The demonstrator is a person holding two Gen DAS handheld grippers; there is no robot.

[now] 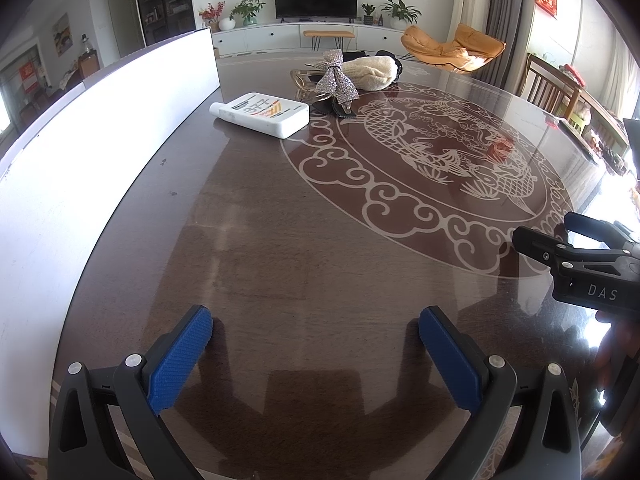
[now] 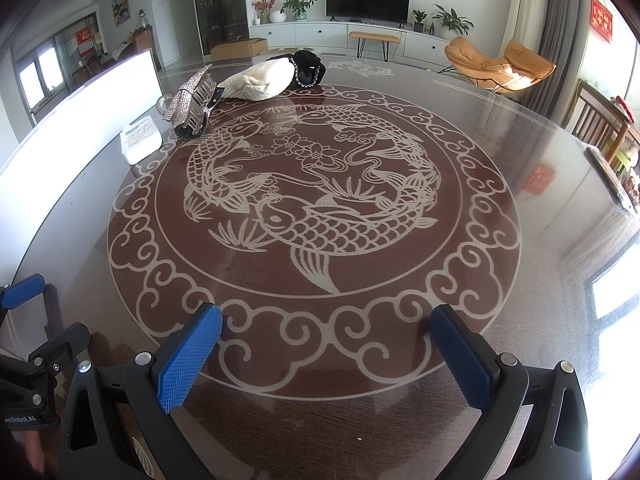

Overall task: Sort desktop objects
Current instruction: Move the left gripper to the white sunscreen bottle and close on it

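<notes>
Bottle (image 1: 260, 114), bow clip (image 1: 334, 80) far on glossy fish-pattern table (image 2: 520, 160); both hand-held grippers spread, empty.

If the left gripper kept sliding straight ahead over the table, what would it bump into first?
Probably the white bottle. The left gripper is open, with only bare table ahead, and the bottle lies slightly left of its line, so it may only graze it. Depth is hard to judge.

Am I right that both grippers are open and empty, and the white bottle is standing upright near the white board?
Not quite: the white bottle lies flat on its side, as the left wrist view shows. Both the left gripper and right gripper have open, empty jaws, and the bottle is near the white board.
</notes>
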